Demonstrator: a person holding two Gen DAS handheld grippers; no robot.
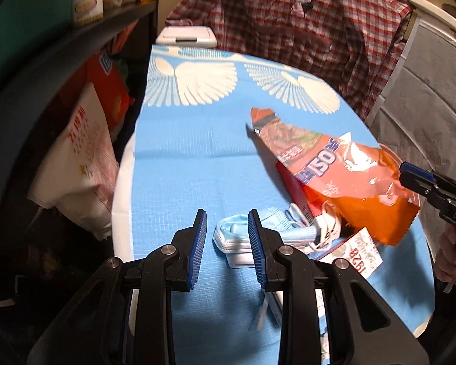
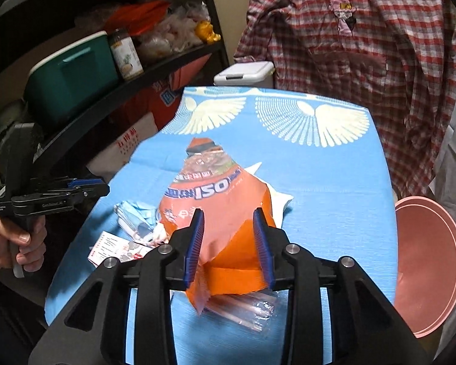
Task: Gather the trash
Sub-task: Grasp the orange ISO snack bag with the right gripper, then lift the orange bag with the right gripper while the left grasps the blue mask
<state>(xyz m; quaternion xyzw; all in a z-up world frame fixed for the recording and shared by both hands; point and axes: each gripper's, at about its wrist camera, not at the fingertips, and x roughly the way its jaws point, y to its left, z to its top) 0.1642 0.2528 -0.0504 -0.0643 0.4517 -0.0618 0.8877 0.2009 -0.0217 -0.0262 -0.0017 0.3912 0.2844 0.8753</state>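
One crumpled orange snack bag (image 2: 225, 213) between spread right jaws; left jaws spread, empty.

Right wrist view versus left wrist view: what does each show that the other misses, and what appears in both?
Only the right wrist view shows the pink round lid beside the table, the teal box on the shelf, and clear plastic wrap under the bag's near end. Only the left wrist view shows the white sack standing left of the table. Both show the orange snack bag, blue face masks, printed ticket, blue tablecloth, plaid shirt and white bin.
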